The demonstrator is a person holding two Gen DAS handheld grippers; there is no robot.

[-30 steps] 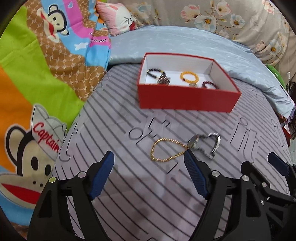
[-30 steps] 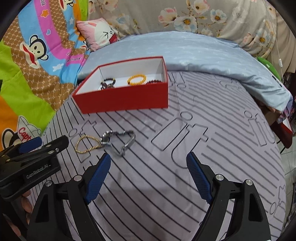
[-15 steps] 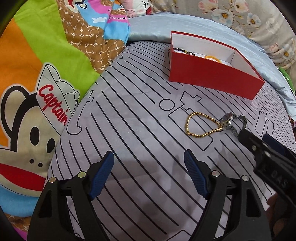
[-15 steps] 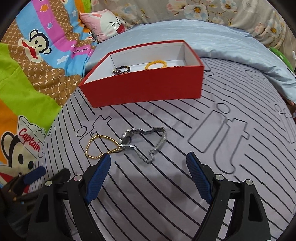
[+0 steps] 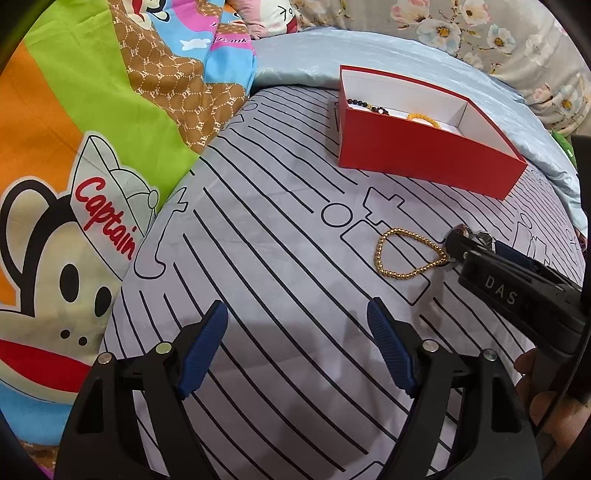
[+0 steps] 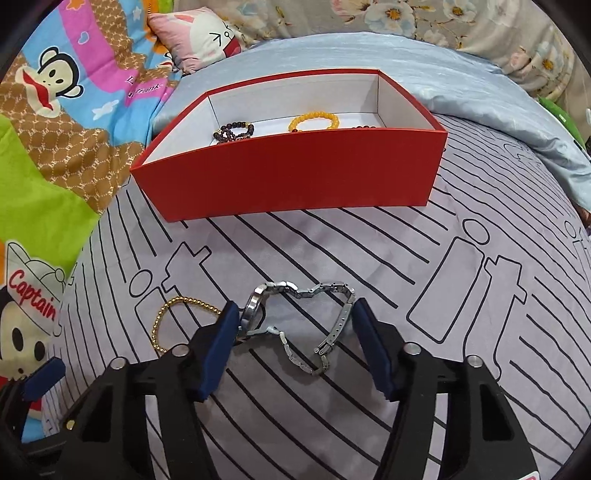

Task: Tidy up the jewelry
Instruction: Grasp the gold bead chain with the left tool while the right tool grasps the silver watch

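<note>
A silver watch (image 6: 325,288) lies in a heart shape on the striped grey sheet. My right gripper (image 6: 295,314) straddles it and its jaws are closing. One blue pad meets the watch case, the other the band. Just left of the watch lies a gold bead bracelet (image 6: 184,301), partly hidden behind the finger. In the left wrist view the bracelet (image 5: 380,254) sits ahead and to the right of my left gripper (image 5: 297,310), which hangs open over bare sheet. The red box (image 6: 295,173) beyond holds a yellow bracelet (image 6: 314,120) and dark bead bracelets (image 6: 232,131).
A bright cartoon-monkey blanket (image 5: 92,166) covers the left side. A pale blue cover (image 6: 369,48) and floral bedding rise behind the box. A pink cushion (image 6: 199,33) lies at the back left. A hand (image 5: 543,391) holds the right gripper.
My right gripper dropped forward over the watch and its jaws narrowed onto it. The left gripper swung left and lower early on, then held still, staying open.
</note>
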